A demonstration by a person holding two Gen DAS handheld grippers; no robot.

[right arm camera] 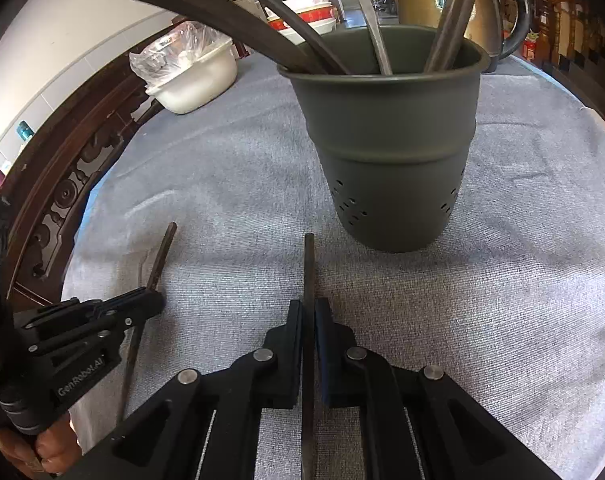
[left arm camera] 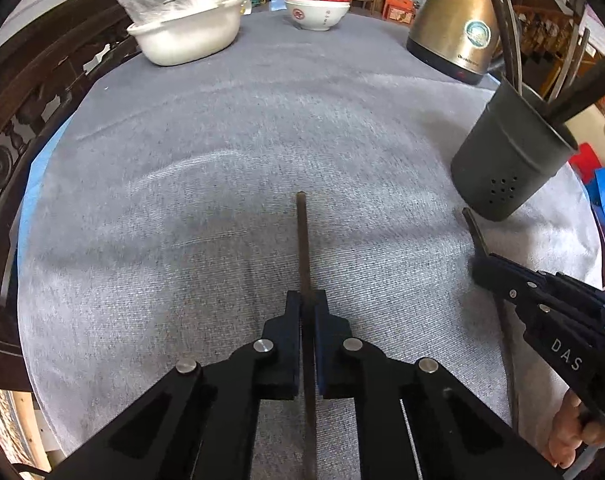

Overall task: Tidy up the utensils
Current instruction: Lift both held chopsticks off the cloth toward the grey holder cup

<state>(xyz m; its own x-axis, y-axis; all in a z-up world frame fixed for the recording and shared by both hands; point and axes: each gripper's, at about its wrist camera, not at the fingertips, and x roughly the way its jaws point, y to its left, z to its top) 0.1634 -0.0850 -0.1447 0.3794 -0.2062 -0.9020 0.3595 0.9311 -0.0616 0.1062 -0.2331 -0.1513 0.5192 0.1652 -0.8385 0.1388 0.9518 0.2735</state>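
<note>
My left gripper (left arm camera: 307, 297) is shut on a thin dark chopstick (left arm camera: 302, 240), whose end sticks out past the pads over the grey cloth. My right gripper (right arm camera: 309, 305) is likewise shut on a second dark chopstick (right arm camera: 309, 264), just in front of the dark green utensil holder (right arm camera: 390, 140). The holder stands upright with several long utensils in it. In the left wrist view the holder (left arm camera: 510, 160) is at the right, with the right gripper (left arm camera: 480, 268) below it. In the right wrist view the left gripper (right arm camera: 154, 300) sits at the left with its chopstick (right arm camera: 164, 248).
A grey cloth (left arm camera: 222, 200) covers the table. At the back stand a white basin (left arm camera: 186, 36) with a plastic bag in it, stacked red-and-white bowls (left arm camera: 316, 0) and a gold kettle (left arm camera: 454, 20). Carved dark woodwork (left arm camera: 22, 100) lines the left edge.
</note>
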